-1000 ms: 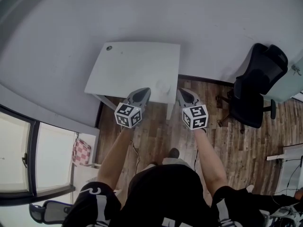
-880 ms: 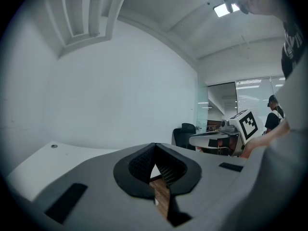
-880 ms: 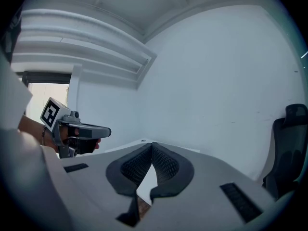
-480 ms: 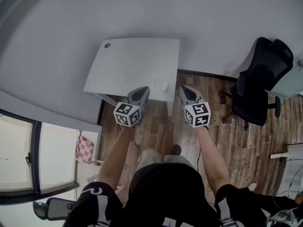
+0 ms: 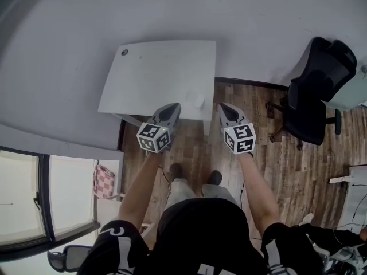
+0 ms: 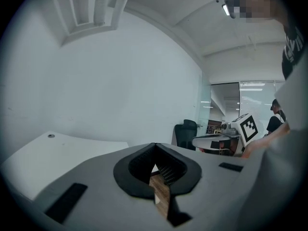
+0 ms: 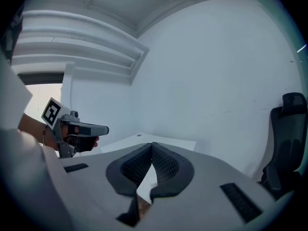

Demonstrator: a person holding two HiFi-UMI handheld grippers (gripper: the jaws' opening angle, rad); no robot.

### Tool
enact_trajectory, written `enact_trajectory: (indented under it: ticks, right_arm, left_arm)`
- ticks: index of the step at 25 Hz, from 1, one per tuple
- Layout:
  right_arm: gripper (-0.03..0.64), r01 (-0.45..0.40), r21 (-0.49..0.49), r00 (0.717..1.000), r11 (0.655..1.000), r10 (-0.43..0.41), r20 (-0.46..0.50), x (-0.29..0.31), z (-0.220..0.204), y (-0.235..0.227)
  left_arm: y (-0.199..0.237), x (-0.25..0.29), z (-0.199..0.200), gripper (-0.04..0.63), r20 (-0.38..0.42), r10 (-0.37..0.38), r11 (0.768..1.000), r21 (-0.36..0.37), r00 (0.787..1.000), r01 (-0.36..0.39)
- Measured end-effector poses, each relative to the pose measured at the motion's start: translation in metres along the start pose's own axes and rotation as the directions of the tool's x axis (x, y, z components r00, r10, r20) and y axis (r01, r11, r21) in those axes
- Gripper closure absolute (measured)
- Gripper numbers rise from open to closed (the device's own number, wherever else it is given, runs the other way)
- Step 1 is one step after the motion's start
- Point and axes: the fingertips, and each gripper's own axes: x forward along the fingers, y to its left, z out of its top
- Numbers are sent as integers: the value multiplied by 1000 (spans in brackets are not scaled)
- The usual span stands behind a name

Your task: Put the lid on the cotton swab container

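Note:
A small clear container (image 5: 198,101) stands near the front right corner of the white table (image 5: 155,76); I cannot make out a separate lid at this distance. My left gripper (image 5: 171,109) hovers over the floor just short of the table's front edge, to the left of the container, shut and empty. My right gripper (image 5: 225,109) hangs level with it, off the table's right corner, also shut with nothing in it. In the left gripper view the jaw tips (image 6: 154,146) meet. In the right gripper view the tips (image 7: 152,144) touch too, with the table (image 7: 144,141) beyond.
A black office chair (image 5: 315,96) stands on the wooden floor (image 5: 269,171) to the right of the table. A grey wall (image 5: 172,10) runs behind the table. A window (image 5: 23,188) and a pink checked thing (image 5: 98,182) are at the lower left.
The person has stepped closer to the table, and one foot has come forward. Both grippers, still shut, have come slightly nearer the table's front edge and sunk a little.

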Motion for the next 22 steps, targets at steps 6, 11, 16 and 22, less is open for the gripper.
enact_trajectory:
  ticks: [6,11,16,22]
  right_arm:
    - [603,52,6,999,999,-52,-5,15,1,5]
    - [603,100,12,995,995,-100,-11,26,-6,4]
    - [603,147,17,989,989,-147,-22,38,-15,6]
    - [603,192,22,981,981,-192,-20,54,-27,3]
  left_arm:
    - [20,8,3,571,-1,-54,999,4,999,54]
    - [34,15,0,571,10,-117,993,-4,993,117]
    - [50,22,-10,571,-6,-168,986,2,986,168]
    - [64,31,-18,571,31,-267,963,-18,963,268]
